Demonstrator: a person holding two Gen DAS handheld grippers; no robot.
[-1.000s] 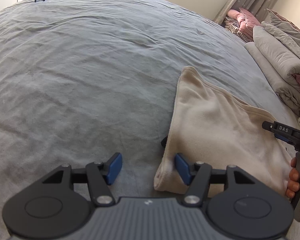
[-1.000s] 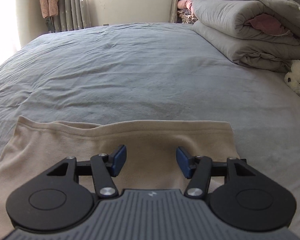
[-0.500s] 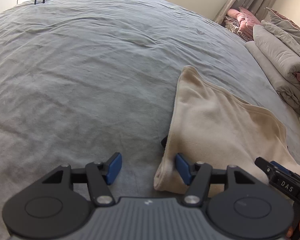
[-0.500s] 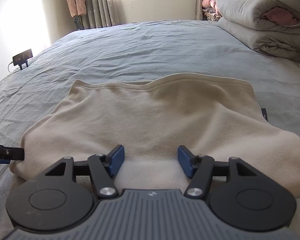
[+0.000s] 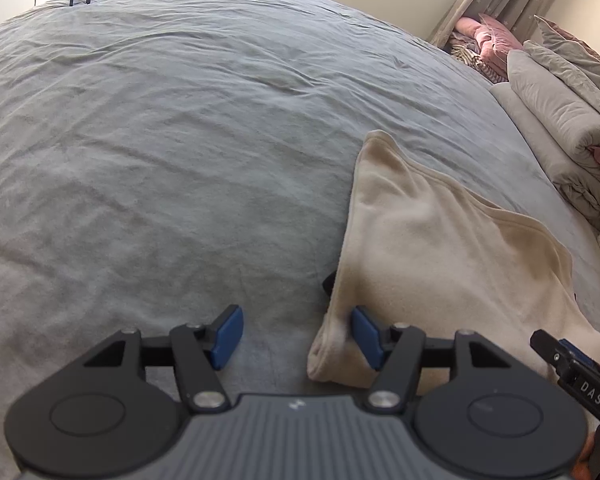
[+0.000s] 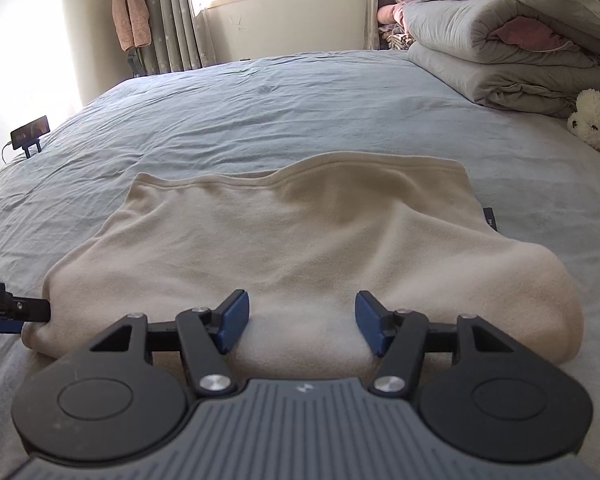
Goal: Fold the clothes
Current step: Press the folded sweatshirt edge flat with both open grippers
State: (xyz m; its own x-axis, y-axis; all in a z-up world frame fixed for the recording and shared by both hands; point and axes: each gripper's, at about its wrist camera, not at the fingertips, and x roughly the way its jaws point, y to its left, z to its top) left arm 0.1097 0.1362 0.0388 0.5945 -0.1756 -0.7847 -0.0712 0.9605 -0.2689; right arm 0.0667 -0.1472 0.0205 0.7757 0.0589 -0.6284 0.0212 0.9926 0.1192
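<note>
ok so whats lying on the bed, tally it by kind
cream garment: 1
folded grey duvets: 1 pile
white plush toy: 1
phone on a stand: 1
total: 4

A cream fleece garment (image 6: 300, 248) lies folded flat on the grey bed (image 6: 260, 108), its hem edge toward twelve o'clock.

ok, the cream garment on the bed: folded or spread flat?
Folded. The cream garment lies doubled over, with a thick rounded fold edge nearest the camera and a stitched hem on its far side.
</note>
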